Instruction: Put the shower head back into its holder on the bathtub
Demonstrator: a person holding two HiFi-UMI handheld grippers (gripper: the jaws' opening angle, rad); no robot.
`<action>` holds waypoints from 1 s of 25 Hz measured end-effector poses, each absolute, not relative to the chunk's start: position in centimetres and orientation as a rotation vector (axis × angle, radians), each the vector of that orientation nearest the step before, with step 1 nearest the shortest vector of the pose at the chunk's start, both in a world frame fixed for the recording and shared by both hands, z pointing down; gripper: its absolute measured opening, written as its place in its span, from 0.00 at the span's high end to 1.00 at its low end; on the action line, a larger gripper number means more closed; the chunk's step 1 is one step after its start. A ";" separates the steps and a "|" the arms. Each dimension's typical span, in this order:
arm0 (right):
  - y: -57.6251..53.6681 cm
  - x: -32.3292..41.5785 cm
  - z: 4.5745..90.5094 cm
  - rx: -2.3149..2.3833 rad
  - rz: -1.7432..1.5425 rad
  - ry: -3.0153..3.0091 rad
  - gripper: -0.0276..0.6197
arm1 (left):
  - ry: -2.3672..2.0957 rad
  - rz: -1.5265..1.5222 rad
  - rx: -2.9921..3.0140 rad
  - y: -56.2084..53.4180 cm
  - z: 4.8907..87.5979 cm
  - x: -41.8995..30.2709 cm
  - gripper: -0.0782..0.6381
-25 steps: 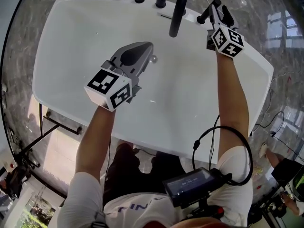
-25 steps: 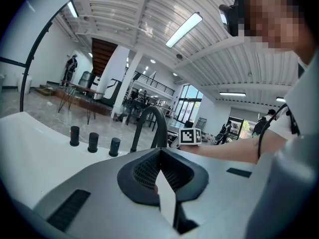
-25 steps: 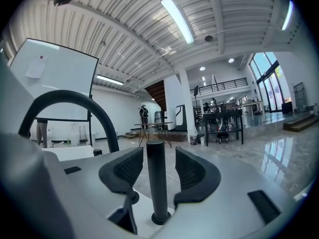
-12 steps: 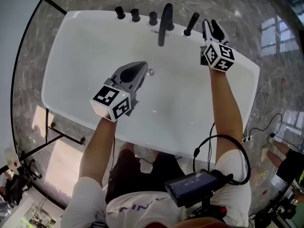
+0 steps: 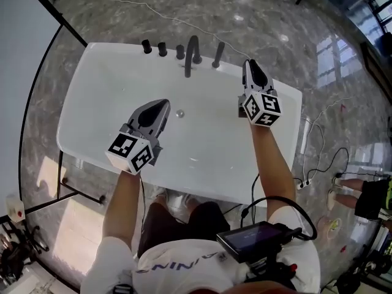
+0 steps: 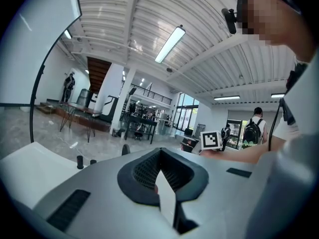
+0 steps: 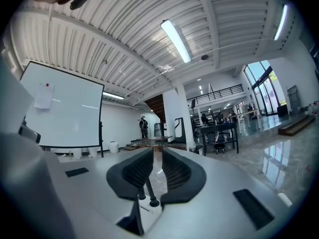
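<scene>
The black shower head (image 5: 218, 55) stands slanted in its holder on the far rim of the white bathtub (image 5: 98, 97), right of the black faucet (image 5: 192, 55). My right gripper (image 5: 250, 64) hovers to the right of it, apart from it. Its jaws are closing to a narrow gap with nothing between them (image 7: 156, 152); black fittings (image 7: 149, 195) show low through that gap. My left gripper (image 5: 160, 104) hangs over the tub's middle. Its jaws are shut and empty (image 6: 159, 152).
Three black knobs (image 5: 162, 48) line the rim left of the faucet. A drain (image 5: 179, 113) sits in the tub floor. A black metal rack (image 5: 73, 182) stands at the tub's near left. Cables (image 5: 318, 164) trail over the marble floor on the right.
Both grippers have risen away from the tub, which now looks smaller. The right gripper has left the shower head's handle, and its wide-open jaws have narrowed.
</scene>
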State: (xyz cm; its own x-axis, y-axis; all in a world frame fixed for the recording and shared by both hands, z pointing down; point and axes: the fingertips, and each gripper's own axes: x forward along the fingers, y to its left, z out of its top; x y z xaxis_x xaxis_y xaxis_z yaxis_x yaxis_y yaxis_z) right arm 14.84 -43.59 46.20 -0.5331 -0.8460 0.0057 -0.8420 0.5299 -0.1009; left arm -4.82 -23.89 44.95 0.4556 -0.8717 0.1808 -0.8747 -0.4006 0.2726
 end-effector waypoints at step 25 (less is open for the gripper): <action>-19.4 18.6 32.1 -1.480 -0.079 2.729 0.92 | -1.528 -0.014 2.594 -14.4 31.1 -2.5 0.87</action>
